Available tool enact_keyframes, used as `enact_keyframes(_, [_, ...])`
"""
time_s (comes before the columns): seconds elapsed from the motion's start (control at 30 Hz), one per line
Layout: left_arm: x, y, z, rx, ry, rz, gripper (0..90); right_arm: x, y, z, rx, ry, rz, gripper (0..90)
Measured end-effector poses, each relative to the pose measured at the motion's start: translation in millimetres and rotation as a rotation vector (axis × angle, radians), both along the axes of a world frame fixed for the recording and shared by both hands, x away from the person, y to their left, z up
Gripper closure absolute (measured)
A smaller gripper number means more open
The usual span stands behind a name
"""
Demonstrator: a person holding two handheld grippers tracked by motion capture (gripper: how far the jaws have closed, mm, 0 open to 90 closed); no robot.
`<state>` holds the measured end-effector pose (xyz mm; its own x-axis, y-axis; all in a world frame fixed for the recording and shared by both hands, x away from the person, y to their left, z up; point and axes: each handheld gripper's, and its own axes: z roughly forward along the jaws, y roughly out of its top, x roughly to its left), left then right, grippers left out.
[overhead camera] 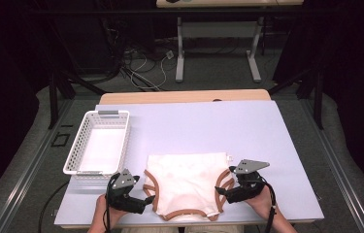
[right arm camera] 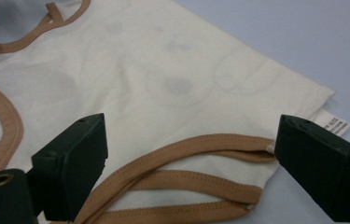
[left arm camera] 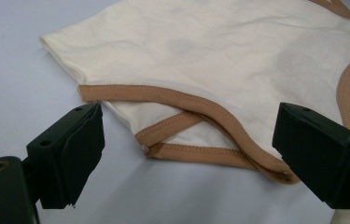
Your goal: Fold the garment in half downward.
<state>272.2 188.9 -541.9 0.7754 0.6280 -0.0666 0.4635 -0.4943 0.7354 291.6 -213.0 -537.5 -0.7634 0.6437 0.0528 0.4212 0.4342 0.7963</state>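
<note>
Garment: cream cotton sleeveless top w/ tan-brown trim [overhead camera: 188, 182], lies flat on pale lilac table sheet [overhead camera: 247, 131], near front edge, betw. both grippers.
Left gripper [overhead camera: 146, 199]: at garment's left armhole; jaws apart, nothing clamped; trim edge lies betw. them on sheet, pads not pressing.
Right gripper [overhead camera: 220, 191]: at right armhole; jaws apart, trim below/betw. them, no grip.
Label: small white tag [right arm camera: 332, 124] sticks out at hem corner.
Basket: white plastic lattice basket [overhead camera: 81, 141], left of garment, apart from it.
</note>
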Motion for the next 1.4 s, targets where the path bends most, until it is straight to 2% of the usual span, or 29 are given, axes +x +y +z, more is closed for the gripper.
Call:
enact_keyframes(0.4, [4.5, 4.2, -2.0, 0.001, 0.015, 0.029, 7.4, 24.6, 5.0, 3.2, 0.024, -0.031, -0.032, 9.7])
enact_keyframes(0.5, [6.2, 5.0, -2.6, 0.003, 0.007, 0.039, 6.4, 31.5, 5.5, 3.8, 0.013, -0.035, -0.050, 10.5])
enact_keyframes(0.83, [8.8, 5.1, -5.0, 0.016, 0.021, 0.054, 4.4, 54.6, 5.3, 2.4, 0.010, -0.015, -0.090, 10.6])
enact_keyframes(1.07, [9.1, 4.3, -6.2, 0.017, 0.018, 0.060, 3.4, 64.0, 3.2, -1.9, -0.010, 0.009, -0.105, 10.7])
enact_keyframes(1.4, [9.4, 3.7, -6.9, 0.024, 0.036, 0.056, 3.2, 73.6, -1.3, -6.9, -0.031, 0.014, -0.135, 12.1])
